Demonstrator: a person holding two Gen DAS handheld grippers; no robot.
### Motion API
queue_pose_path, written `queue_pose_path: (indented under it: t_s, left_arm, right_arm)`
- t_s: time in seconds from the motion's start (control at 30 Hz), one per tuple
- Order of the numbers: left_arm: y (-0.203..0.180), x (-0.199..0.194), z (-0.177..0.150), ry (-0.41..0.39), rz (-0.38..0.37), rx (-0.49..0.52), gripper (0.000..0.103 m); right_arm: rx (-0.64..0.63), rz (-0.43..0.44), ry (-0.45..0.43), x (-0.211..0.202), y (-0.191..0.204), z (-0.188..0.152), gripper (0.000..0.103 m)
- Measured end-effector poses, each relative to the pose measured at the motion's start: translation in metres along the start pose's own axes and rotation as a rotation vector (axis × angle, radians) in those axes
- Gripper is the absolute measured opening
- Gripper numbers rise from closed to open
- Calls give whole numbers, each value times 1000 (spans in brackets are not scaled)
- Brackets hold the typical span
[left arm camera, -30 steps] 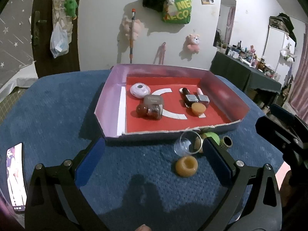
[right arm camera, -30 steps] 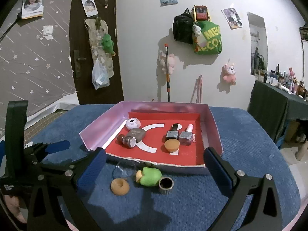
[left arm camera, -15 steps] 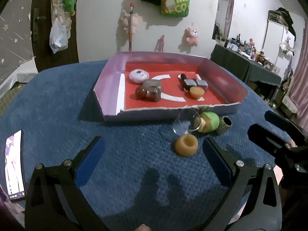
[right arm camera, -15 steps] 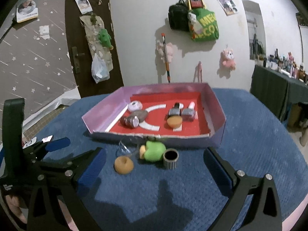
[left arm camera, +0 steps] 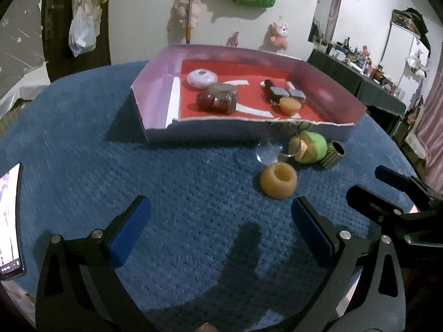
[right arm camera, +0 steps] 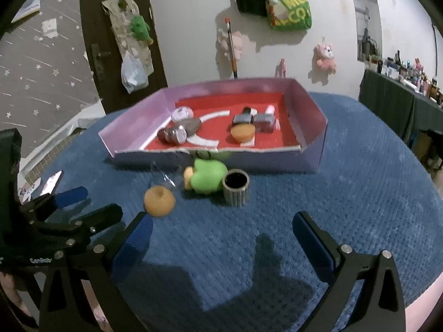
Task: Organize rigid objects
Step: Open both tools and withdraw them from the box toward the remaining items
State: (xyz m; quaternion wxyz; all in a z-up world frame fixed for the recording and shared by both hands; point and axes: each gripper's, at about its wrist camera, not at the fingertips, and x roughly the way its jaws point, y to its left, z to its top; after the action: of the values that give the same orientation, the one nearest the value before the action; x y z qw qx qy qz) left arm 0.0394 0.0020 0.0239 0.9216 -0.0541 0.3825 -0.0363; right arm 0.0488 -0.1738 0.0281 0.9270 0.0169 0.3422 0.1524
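Note:
A pink-walled box with a red floor [left arm camera: 155,94] [right arm camera: 313,116] holds several small items: a white round case [left arm camera: 201,78], brown jars [left arm camera: 218,99], nail polish bottles [left arm camera: 279,92] and an orange lid [left arm camera: 290,104]. In front of it on the blue cloth lie a tan ring-shaped cup [left arm camera: 278,181] [right arm camera: 159,201], a clear glass [left arm camera: 274,144], a green toy [left arm camera: 310,146] [right arm camera: 207,179] and a ridged dark cylinder [left arm camera: 333,155] [right arm camera: 236,187]. My left gripper [left arm camera: 221,229] is open and empty, short of the tan cup. My right gripper [right arm camera: 221,238] is open and empty, short of the cylinder.
A phone [left arm camera: 9,221] lies at the left edge of the blue-covered table [left arm camera: 83,152]. Bags and plush toys hang on the white wall behind. A dark side table with bottles [left arm camera: 360,77] stands at the right.
Both grippers have pulled back and risen; the box and the loose items now look farther off and lower in view. Both stay open and empty.

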Motion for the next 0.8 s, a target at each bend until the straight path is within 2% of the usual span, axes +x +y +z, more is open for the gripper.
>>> queue_pose_path:
  t_s: [0.3,0.5,0.8]
  left_arm:
    - [-1,12,-4,55,-36,-9,103]
    - [-7,16,-1,51,-12,-8,103]
    - [-18,23,3,47,-9,18,103]
  right_arm:
    - [10,-41,75,19,-9,-7,103]
    - [16,-65,108,31,-17,-3,103]
    - [-3,-76,125,42,-20,9,94]
